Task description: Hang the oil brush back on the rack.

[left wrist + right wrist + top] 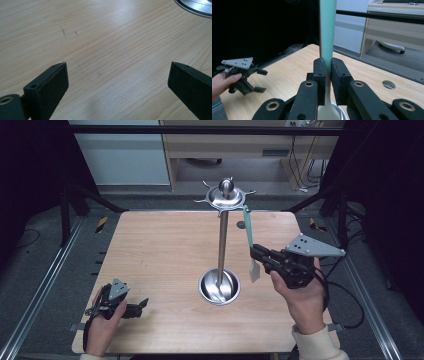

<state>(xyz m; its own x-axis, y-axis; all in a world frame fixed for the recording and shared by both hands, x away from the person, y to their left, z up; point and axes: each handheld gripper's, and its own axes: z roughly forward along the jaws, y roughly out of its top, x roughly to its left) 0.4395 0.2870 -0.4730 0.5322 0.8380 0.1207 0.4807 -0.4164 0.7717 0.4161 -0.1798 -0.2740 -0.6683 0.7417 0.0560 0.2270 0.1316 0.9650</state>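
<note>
A metal utensil stand rises from mid-table: a round base (220, 288), a thin pole (222, 240) and a top disc with hooks (226, 196). A spatula hangs upright right of the pole, its teal handle (247, 227) up and its white blade (254, 270) down. My right gripper (253, 252) is shut on the handle (328, 30), just above where it joins the white part (328, 110). The handle's top end reaches close to the disc's right-hand hooks. My left gripper (142, 307) rests open at the table's front left, with bare wood between its jaws (117, 66).
A small round hole (241, 224) sits in the tabletop behind the spatula. The stand's base rim (195, 6) lies ahead and to the right of the left gripper. Black frame bars (200, 130) border the wooden table (160, 255); a desk stands beyond.
</note>
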